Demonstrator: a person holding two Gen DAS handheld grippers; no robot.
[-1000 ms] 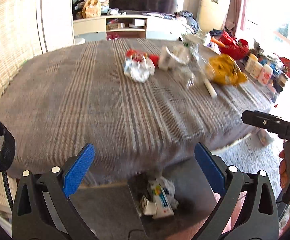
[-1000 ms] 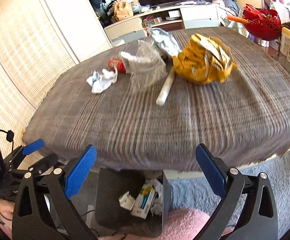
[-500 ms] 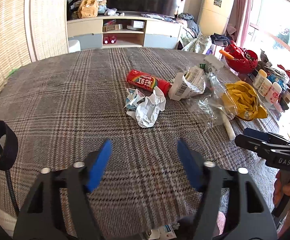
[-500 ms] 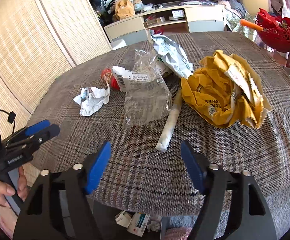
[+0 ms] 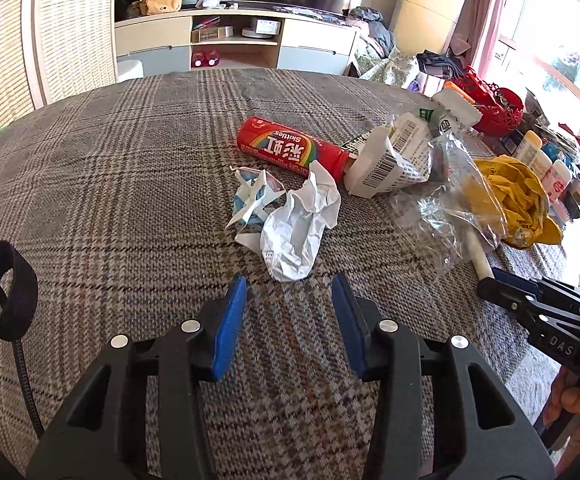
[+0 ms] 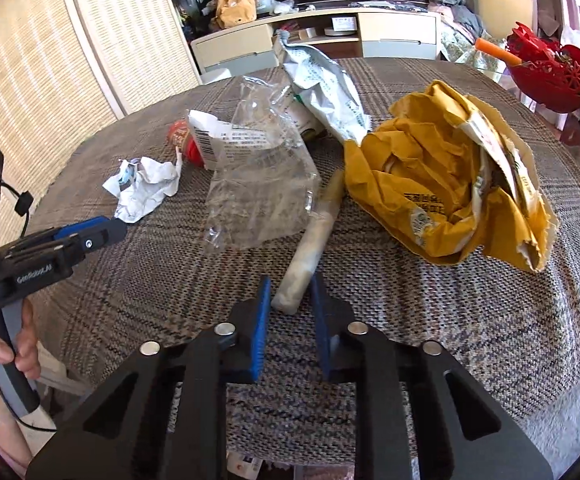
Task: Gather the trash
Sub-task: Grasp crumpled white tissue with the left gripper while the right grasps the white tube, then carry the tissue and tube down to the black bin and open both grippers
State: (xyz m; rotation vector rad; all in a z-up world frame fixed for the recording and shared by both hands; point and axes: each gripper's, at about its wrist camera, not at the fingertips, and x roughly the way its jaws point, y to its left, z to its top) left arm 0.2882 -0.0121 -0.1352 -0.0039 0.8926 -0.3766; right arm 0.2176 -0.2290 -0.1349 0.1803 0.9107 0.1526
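Six pieces of trash lie on the plaid-covered bench [image 5: 102,184]: one crumpled white paper [image 5: 298,228], one red candy tube [image 5: 290,148], one torn white carton with a barcode [image 5: 390,156], one clear plastic bag [image 6: 258,184], one pale paper-wrapped stick [image 6: 310,248] and one crumpled yellow paper bag [image 6: 450,184].

In the left wrist view the white paper sits at twelve o'clock from the left gripper [image 5: 288,292], just beyond its tips. The tube lies farther along at twelve o'clock, the carton at one o'clock, the yellow bag at two o'clock. The left jaws are closing, about half spread, with only cloth between them; nothing is held.

In the right wrist view the right gripper [image 6: 288,292] is at the near end of the stick, which runs away toward twelve o'clock. Its jaws are closing and stand narrow, with the stick's end between the two blue pads; a thin gap shows on each side, so no grip is made yet. The plastic bag lies at eleven o'clock, the yellow bag at one o'clock.

One red basket [image 6: 546,68] stands at the bench's far right.
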